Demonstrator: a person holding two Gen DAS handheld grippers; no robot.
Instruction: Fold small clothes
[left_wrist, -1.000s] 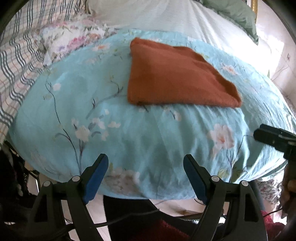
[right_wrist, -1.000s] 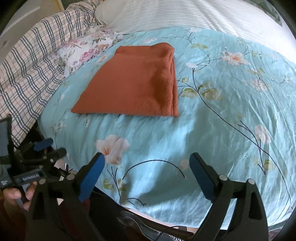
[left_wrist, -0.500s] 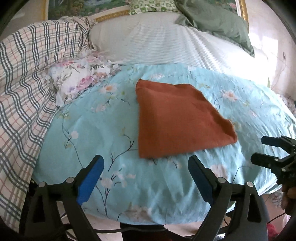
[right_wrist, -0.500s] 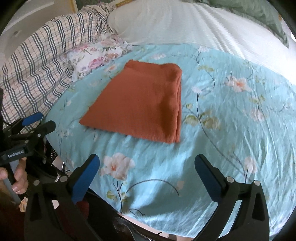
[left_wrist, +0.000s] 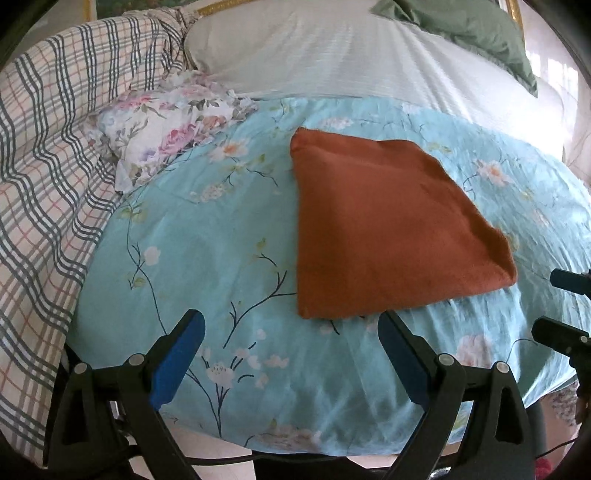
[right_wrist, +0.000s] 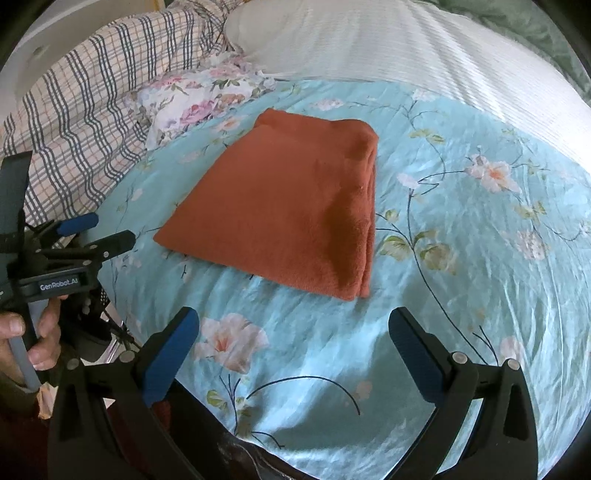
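Plaid blanket (left_wrist: 44, 192) at left, floral pillow (left_wrist: 166, 125), left gripper (left_wrist: 291, 354) spread wide and empty, folded rust-orange cloth (left_wrist: 388, 236) lying flat on the turquoise floral bedsheet (left_wrist: 207, 236), right gripper (right_wrist: 295, 350) likewise wide apart, holding nothing, white striped bedding (left_wrist: 351, 62) behind.

A folded rust-orange cloth (left_wrist: 388, 229) lies flat on the blue floral bedsheet (left_wrist: 221, 258), apparently a bed.

A home bedroom: a bed with floral sheet (left_wrist: 229, 258), plaid quilt (left_wrist: 48, 177) and pillows (left_wrist: 332, 55).
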